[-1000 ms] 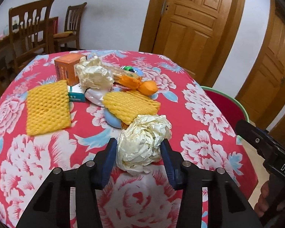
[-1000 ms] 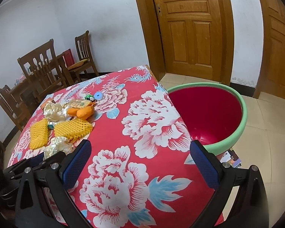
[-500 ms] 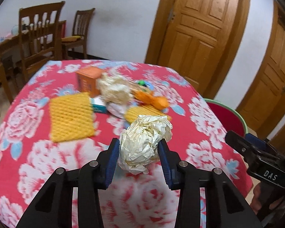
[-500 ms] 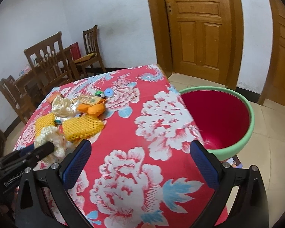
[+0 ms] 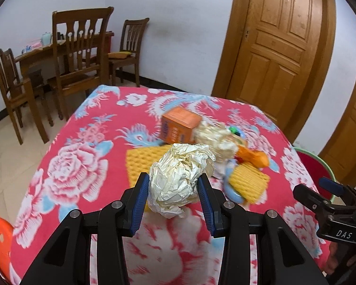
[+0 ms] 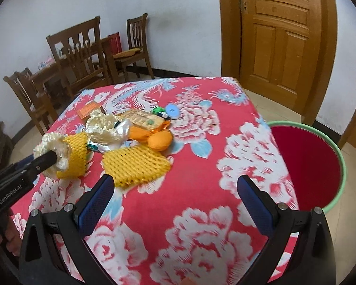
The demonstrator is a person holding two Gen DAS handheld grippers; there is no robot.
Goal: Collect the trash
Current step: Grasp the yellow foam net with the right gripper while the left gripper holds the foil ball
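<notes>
My left gripper [image 5: 174, 193] pinched the crumpled ball of cream-coloured paper [image 5: 179, 179] between its blue pads, the ball clear of the red floral tablecloth [image 6: 201, 166] and hanging above the near part of the table. My right gripper [image 6: 175, 204] stood spread wide with nothing between its fingers, over bare cloth just short of the yellow foam fruit net [image 6: 134, 166]. The step in hand, as I judged it, was the carry to the round red bin with a green rim [image 6: 343, 166], which stood on the floor off the table's right edge. To do it well I reckoned on keeping the pinch firm but not crushing, since crumpled paper springs and could slip; swinging the ball right, past the empty claw without clipping it; and letting go only once squarely over the bin's mouth, not at the rim. The bin's red inside, as far as seen, held nothing; its bottom was hidden. Left on the cloth: a second foam net, another paper wad, an orange cardboard box [image 5: 179, 128], an orange wrapper [image 6: 159, 140], and small bits near a blue disc [image 6: 172, 110].
</notes>
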